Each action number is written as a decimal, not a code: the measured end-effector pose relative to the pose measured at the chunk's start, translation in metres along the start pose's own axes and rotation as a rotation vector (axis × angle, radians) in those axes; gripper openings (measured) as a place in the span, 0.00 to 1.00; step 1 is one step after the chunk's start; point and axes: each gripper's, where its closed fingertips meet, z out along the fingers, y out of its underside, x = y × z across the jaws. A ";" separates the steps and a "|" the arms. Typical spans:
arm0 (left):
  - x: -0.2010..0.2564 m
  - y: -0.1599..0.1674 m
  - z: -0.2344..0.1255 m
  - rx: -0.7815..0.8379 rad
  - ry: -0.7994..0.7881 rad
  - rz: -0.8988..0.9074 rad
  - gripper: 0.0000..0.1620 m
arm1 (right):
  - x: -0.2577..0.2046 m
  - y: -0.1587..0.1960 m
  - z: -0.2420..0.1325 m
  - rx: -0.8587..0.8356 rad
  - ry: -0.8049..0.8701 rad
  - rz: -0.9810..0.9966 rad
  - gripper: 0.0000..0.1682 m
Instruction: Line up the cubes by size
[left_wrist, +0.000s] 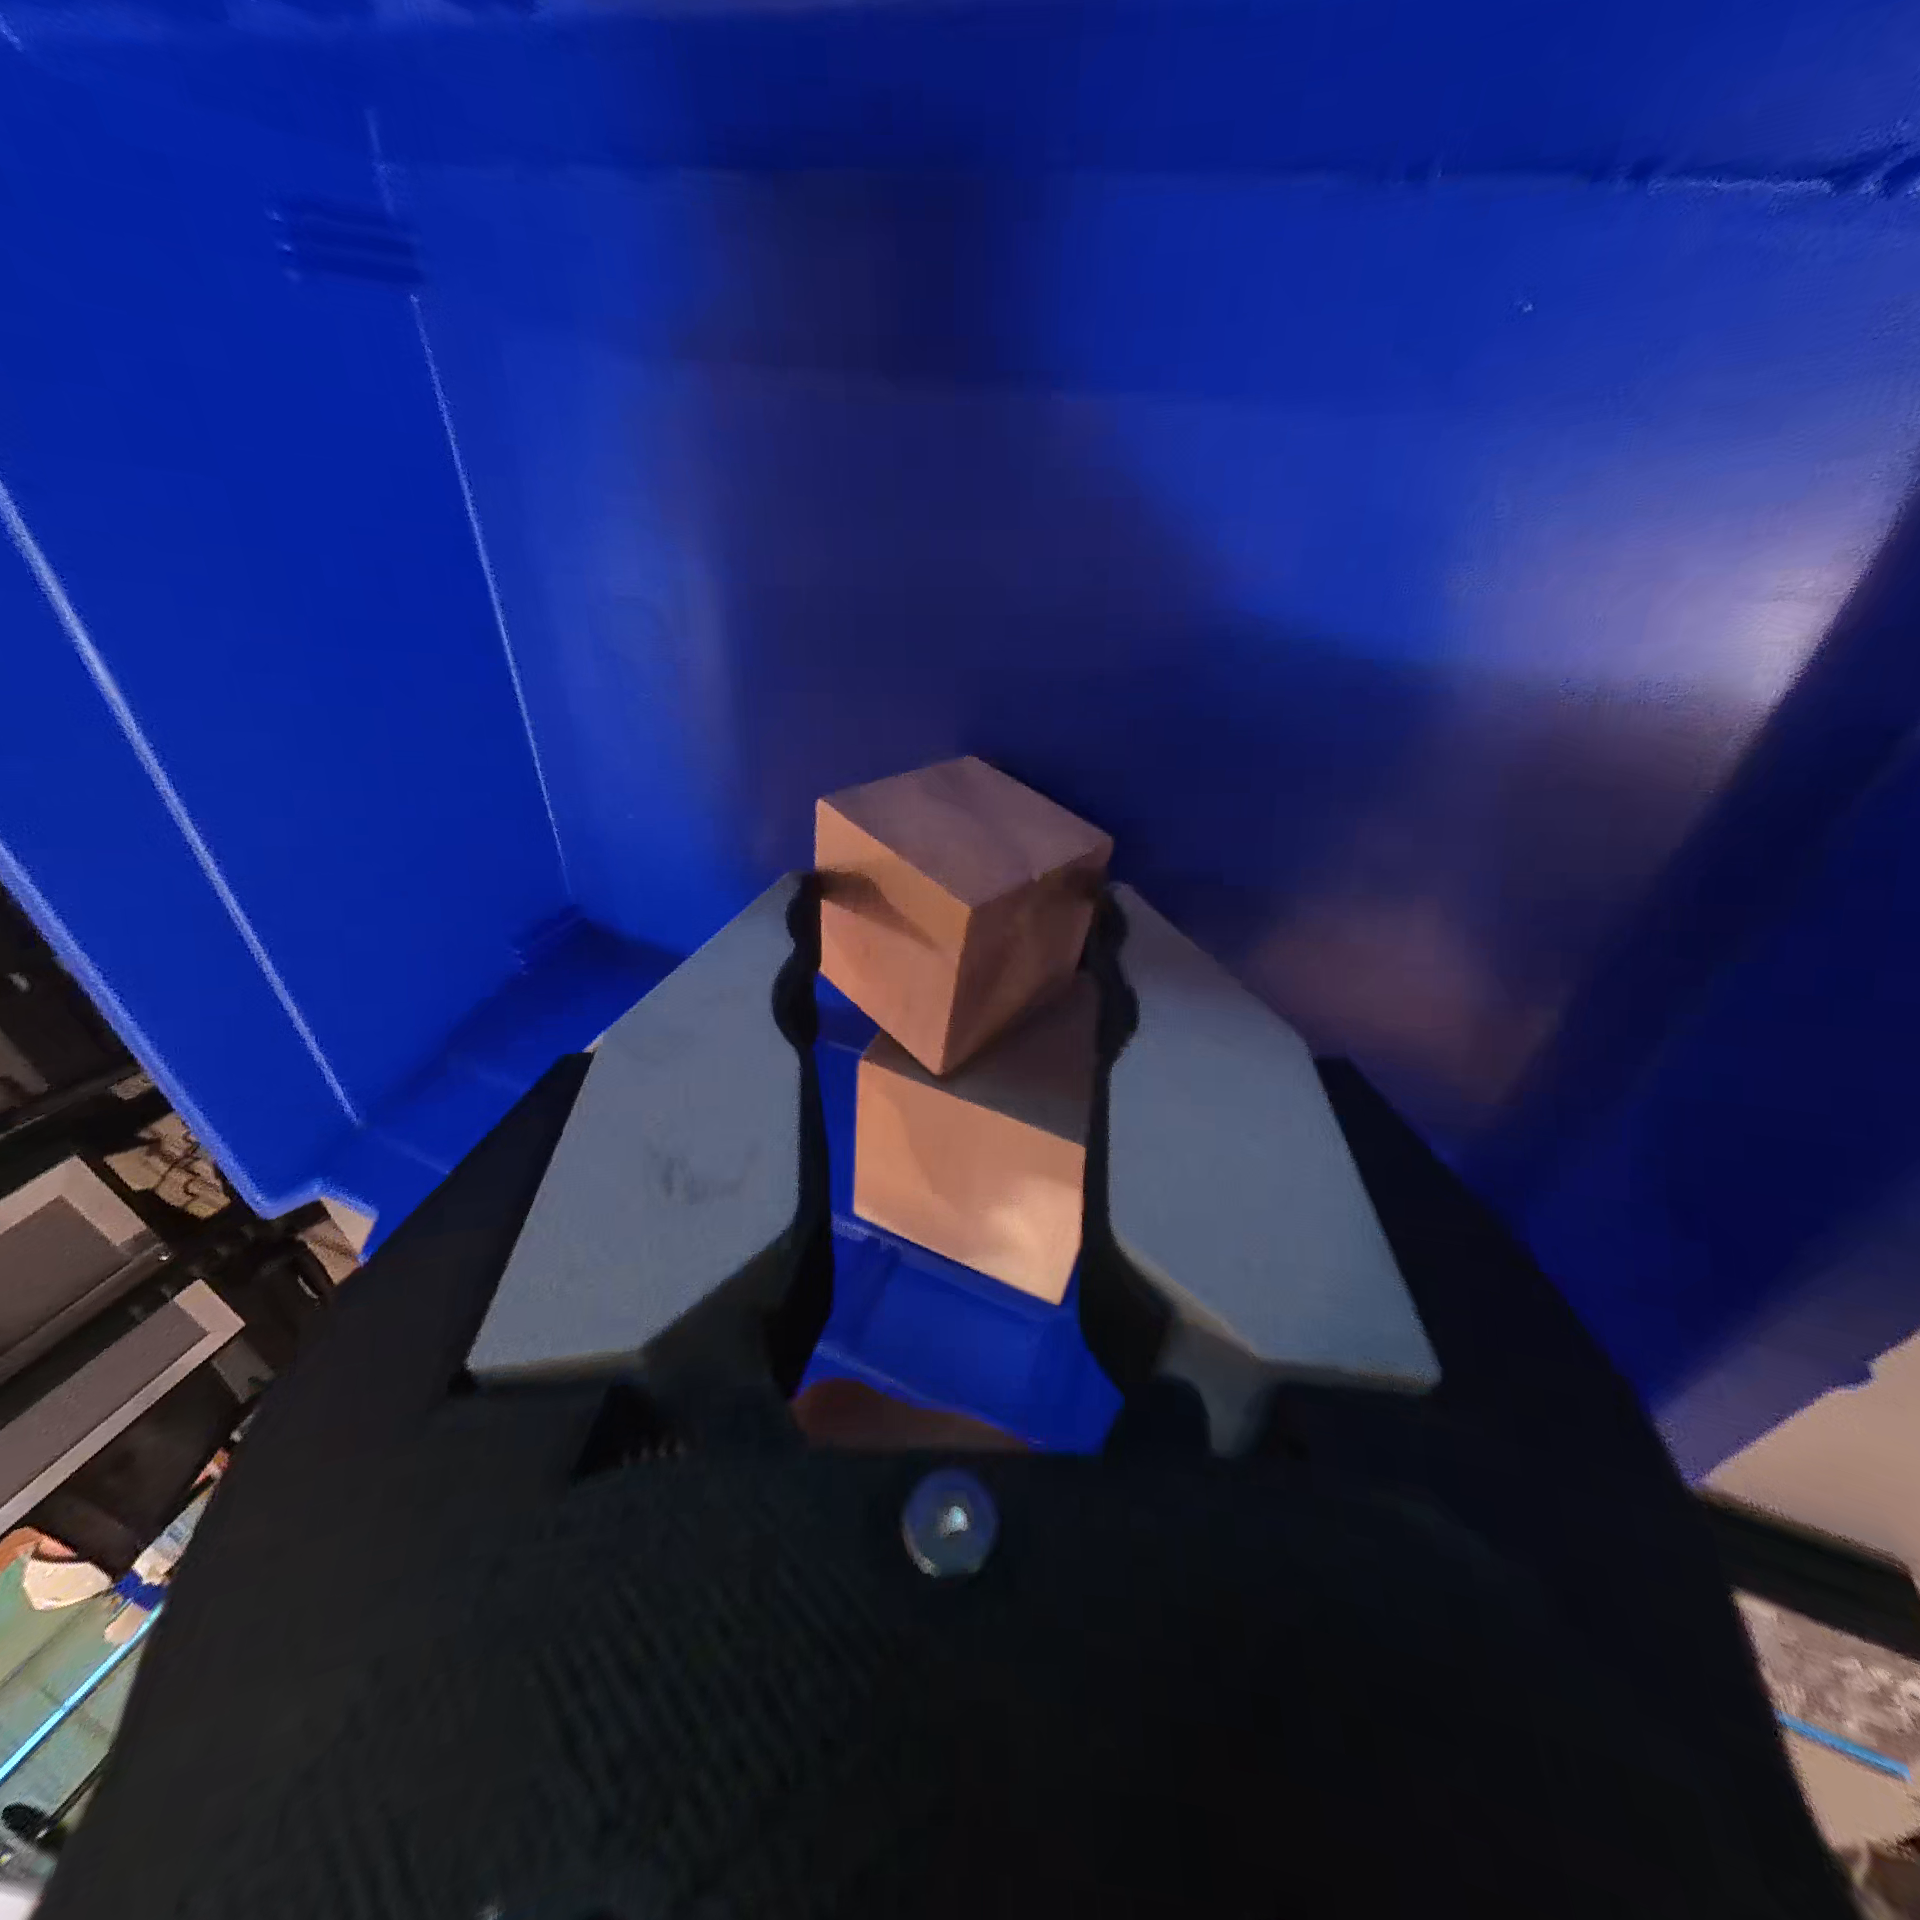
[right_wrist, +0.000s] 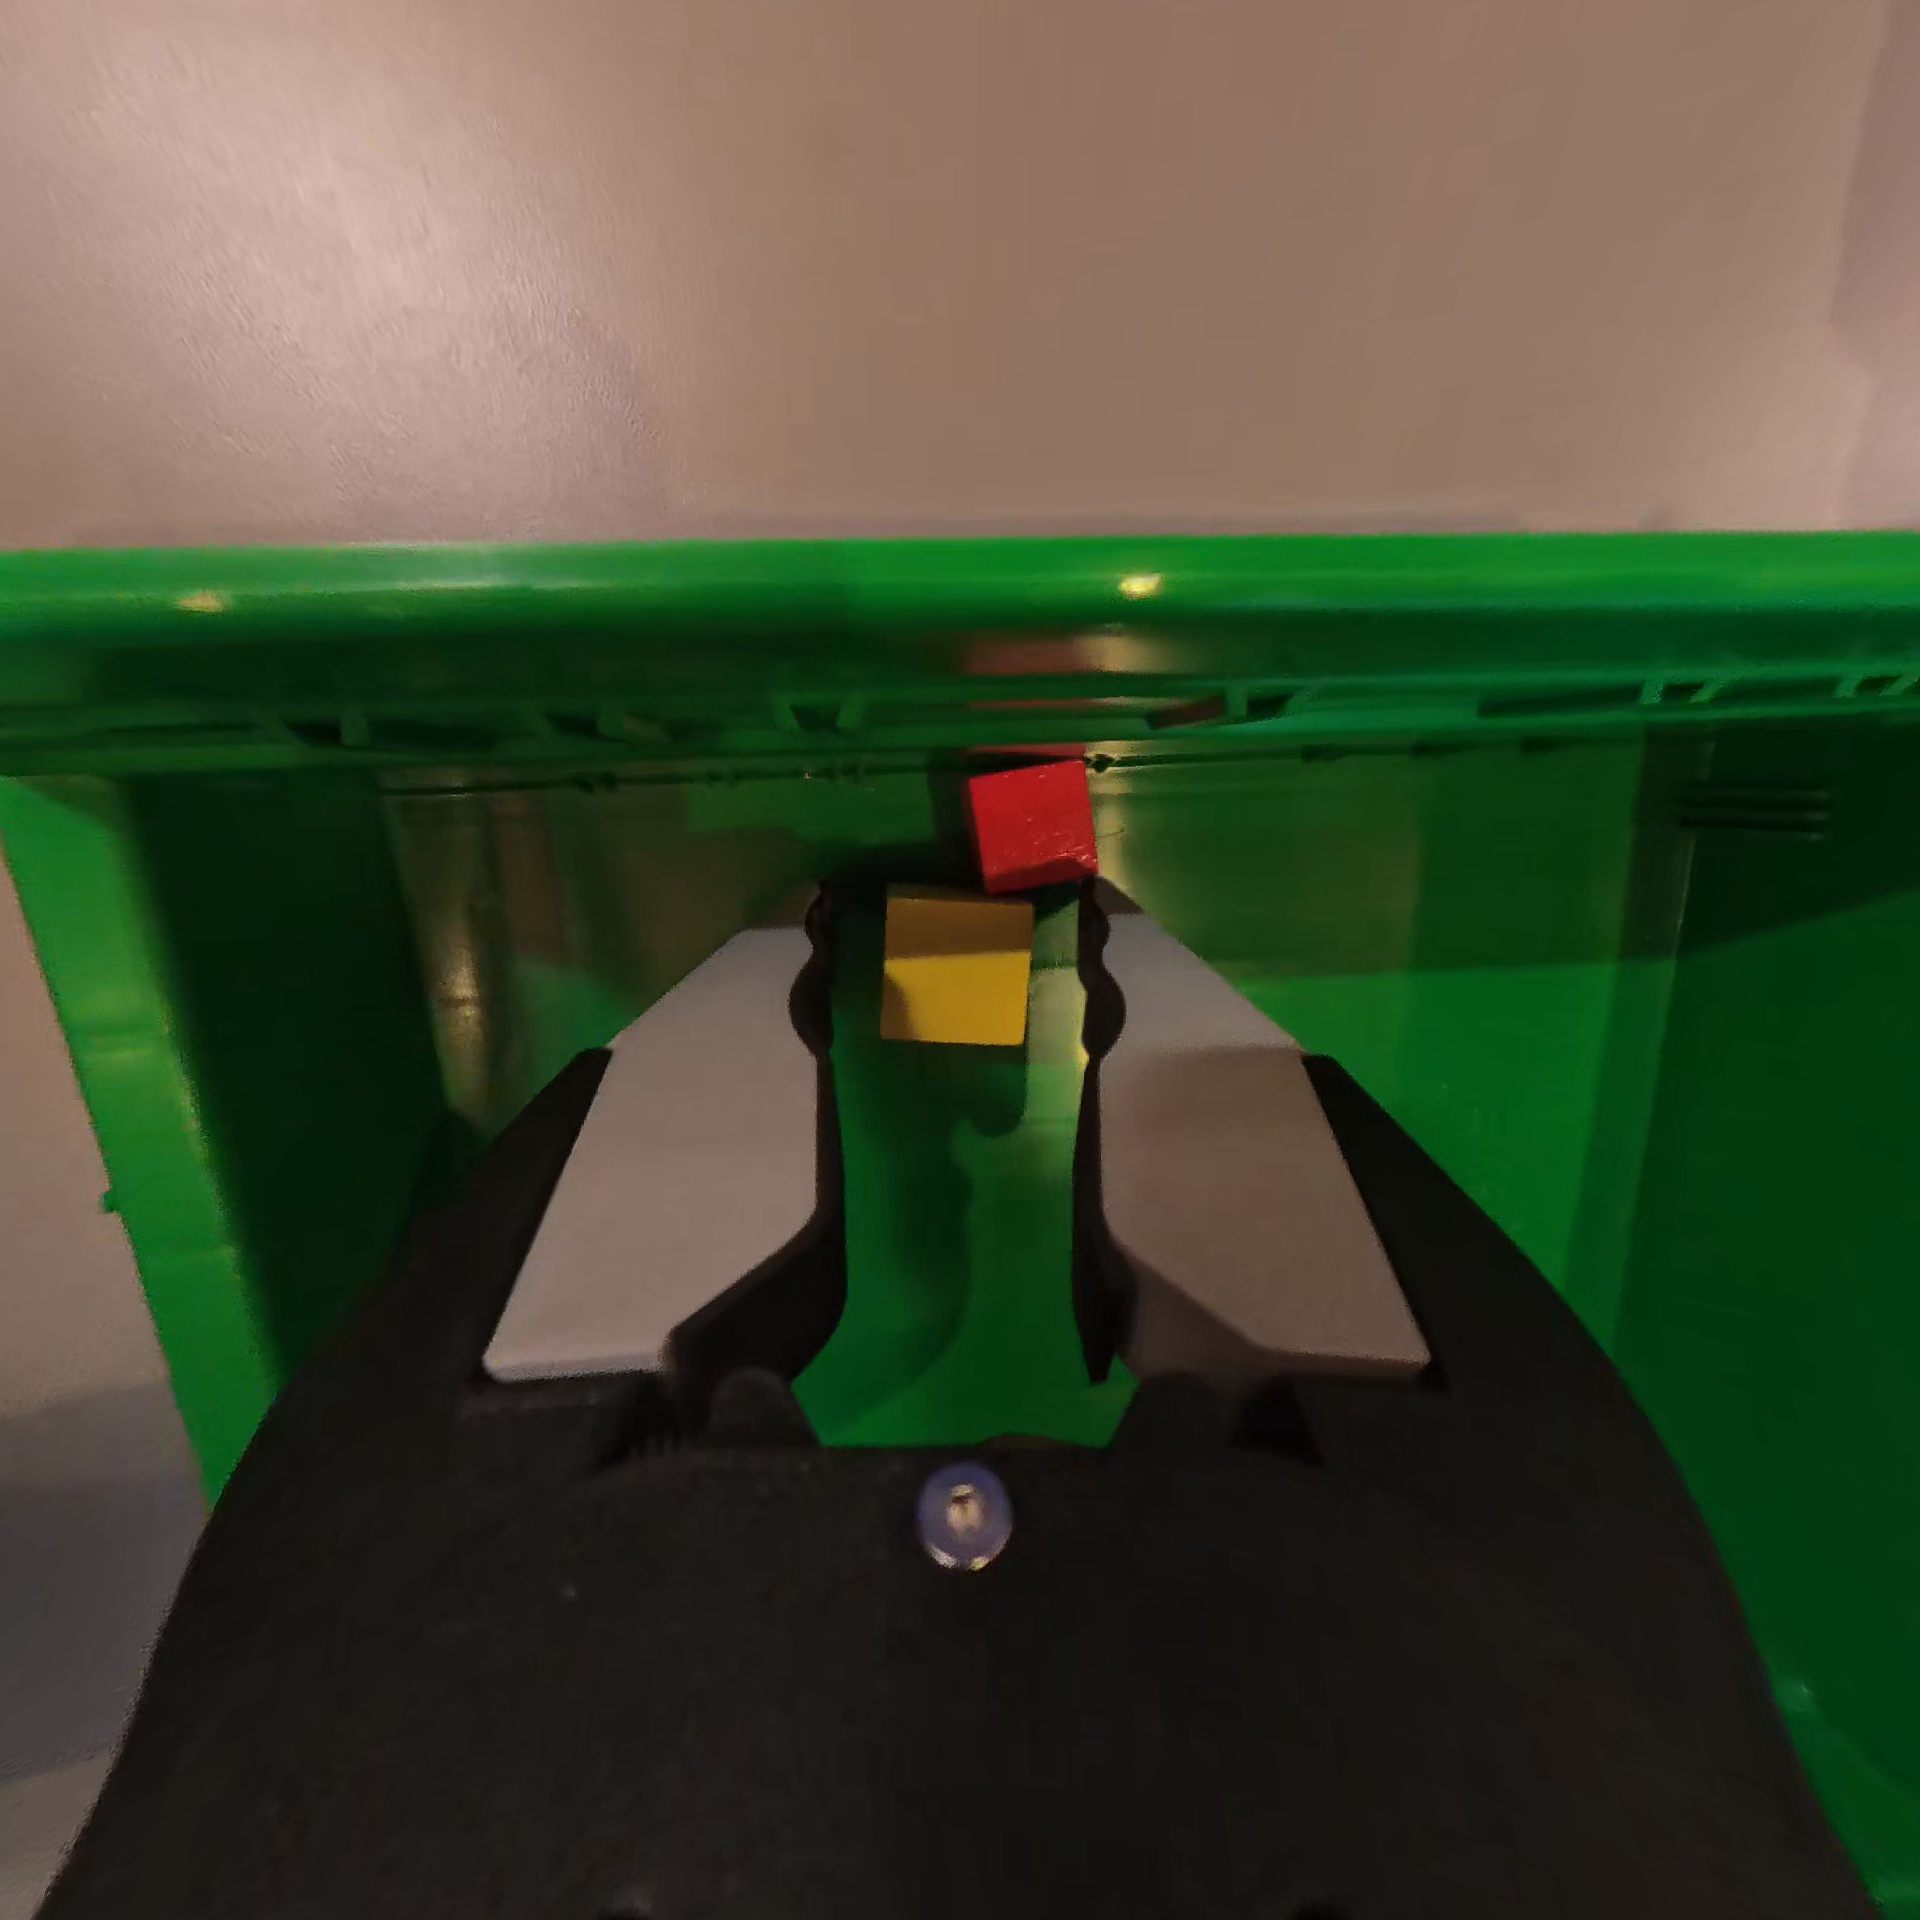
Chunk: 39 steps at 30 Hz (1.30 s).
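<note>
The left gripper (left_wrist: 951, 935) clamps a tilted wooden cube (left_wrist: 951, 904) at its tips, inside the blue bin (left_wrist: 1247, 468). A second wooden cube (left_wrist: 966, 1174) lies just below it. The right gripper (right_wrist: 951, 940) is part open around a yellow cube (right_wrist: 954, 971), not touching it; a red cube (right_wrist: 1031, 823) sits just beyond, by the green bin's (right_wrist: 1766, 1143) far wall.

Plain pinkish-beige wall (right_wrist: 935, 260) in warm light; dark shelving (left_wrist: 94, 1195) at the left edge.
</note>
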 end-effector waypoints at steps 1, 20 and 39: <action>0.002 0.004 0.002 -0.035 0.020 0.019 0.35 | 0.000 -0.001 -0.001 0.004 -0.002 0.005 0.26; -0.009 -0.009 0.002 0.100 -0.068 -0.010 0.30 | -0.007 -0.006 -0.022 0.101 0.017 0.057 0.26; 0.064 -0.244 -0.247 1.277 -0.539 0.061 0.29 | -0.094 -0.147 -0.162 1.007 -0.280 0.413 0.36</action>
